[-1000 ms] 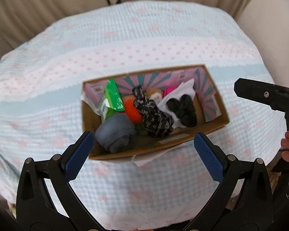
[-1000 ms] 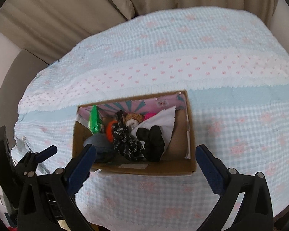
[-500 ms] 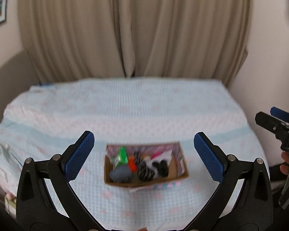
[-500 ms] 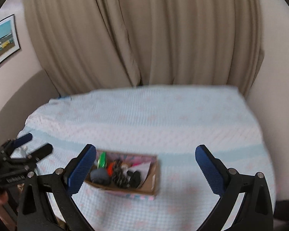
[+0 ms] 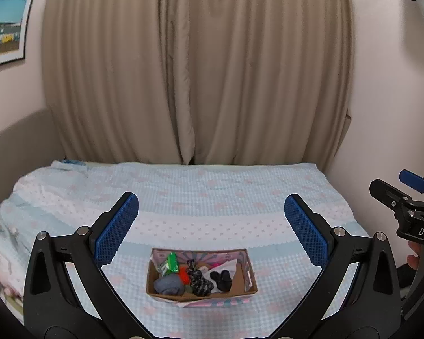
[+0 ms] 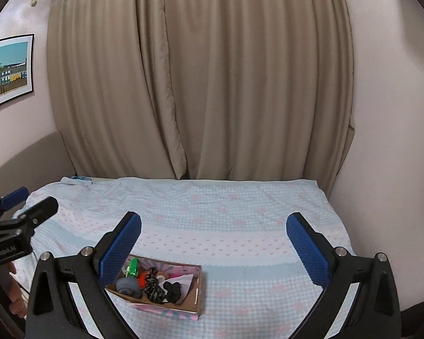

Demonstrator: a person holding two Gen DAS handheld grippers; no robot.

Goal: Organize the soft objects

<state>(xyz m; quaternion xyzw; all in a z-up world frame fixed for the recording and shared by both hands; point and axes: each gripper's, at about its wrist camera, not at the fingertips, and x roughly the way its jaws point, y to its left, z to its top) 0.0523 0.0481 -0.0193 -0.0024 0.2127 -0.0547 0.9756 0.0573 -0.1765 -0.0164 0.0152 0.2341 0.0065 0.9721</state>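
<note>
A cardboard box (image 5: 244, 272) sits on the bed near its front edge; it also shows in the right wrist view (image 6: 199, 291). It holds a grey rolled cloth (image 5: 169, 284), a green packet (image 5: 172, 262), an orange item (image 5: 183, 275), a black-and-white patterned fabric (image 5: 200, 281), black socks (image 5: 222, 279) and a white cloth (image 5: 228, 267). My left gripper (image 5: 211, 227) is open and empty, well back from the box. My right gripper (image 6: 213, 244) is open and empty, also well back; the box lies low left between its fingers.
The bed (image 5: 212, 197) has a light blue and white cover with pink dots. Beige curtains (image 5: 195, 70) hang behind it. Walls close both sides. A framed picture (image 5: 2, 28) hangs at left. The right gripper shows at the left view's right edge (image 5: 404, 197).
Both grippers have pulled far back and tilted up from the box. The box now looks small and low in both views, and curtains and walls have come into sight.
</note>
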